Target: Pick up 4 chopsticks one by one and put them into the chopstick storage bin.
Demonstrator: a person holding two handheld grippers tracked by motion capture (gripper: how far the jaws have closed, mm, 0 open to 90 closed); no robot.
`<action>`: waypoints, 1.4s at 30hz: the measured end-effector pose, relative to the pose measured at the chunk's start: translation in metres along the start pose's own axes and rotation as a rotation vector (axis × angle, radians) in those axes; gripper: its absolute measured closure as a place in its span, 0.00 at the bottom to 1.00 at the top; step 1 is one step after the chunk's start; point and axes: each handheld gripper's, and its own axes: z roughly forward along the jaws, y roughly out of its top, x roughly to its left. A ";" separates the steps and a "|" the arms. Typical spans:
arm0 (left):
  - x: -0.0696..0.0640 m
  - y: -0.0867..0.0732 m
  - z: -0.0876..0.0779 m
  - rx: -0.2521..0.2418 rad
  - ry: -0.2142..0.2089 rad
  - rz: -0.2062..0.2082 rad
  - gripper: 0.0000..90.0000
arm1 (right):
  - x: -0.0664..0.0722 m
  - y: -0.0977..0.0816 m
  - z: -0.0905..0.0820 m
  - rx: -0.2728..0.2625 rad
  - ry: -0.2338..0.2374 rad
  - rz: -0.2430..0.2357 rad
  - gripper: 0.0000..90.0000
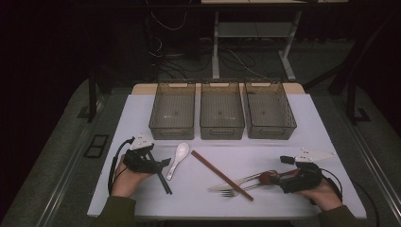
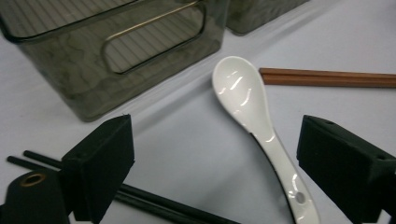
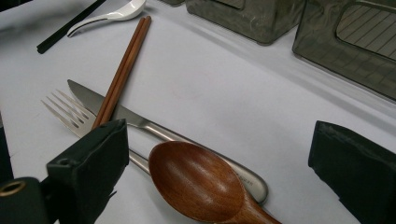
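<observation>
White ceramic spoon (image 1: 179, 158) lies on the table (image 1: 293, 123) just beside my left gripper (image 1: 163, 166), below the bins. In the left gripper view my jaws stand released, its handle (image 2: 285, 177) between them, untouched. In the right gripper view my jaws gape around a wooden spoon (image 3: 196, 182).

Lab-like recording space: white table (image 1: 302, 123) sitting in dark room, loose cables (image 1: 236, 59) trailing on floor beyond grippers, bare desk frame (image 1: 250, 28) standing behind.
</observation>
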 end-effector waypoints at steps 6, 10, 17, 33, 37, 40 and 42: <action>0.007 0.001 0.000 0.009 0.041 0.005 0.16 | -0.001 0.000 0.000 -0.003 0.001 0.004 0.05; 0.016 0.001 0.001 0.011 0.076 -0.009 0.18 | 0.000 0.000 0.000 -0.001 0.001 0.005 0.05; 0.033 0.004 0.004 0.037 0.144 -0.036 0.24 | -0.001 0.000 0.001 -0.005 0.002 0.008 0.05; 0.070 0.007 0.022 0.114 0.281 -0.176 0.42 | -0.002 0.000 0.000 -0.003 -0.005 0.017 0.05; 0.072 0.005 0.026 0.135 0.299 -0.197 0.47 | -0.003 0.000 0.000 -0.002 -0.004 0.019 0.05; 0.073 0.004 0.025 0.144 0.303 -0.205 0.51 | -0.003 -0.001 0.001 -0.002 -0.005 0.017 0.06; 0.074 0.004 0.024 0.144 0.303 -0.222 0.53 | -0.003 -0.001 0.000 0.000 -0.005 0.019 0.06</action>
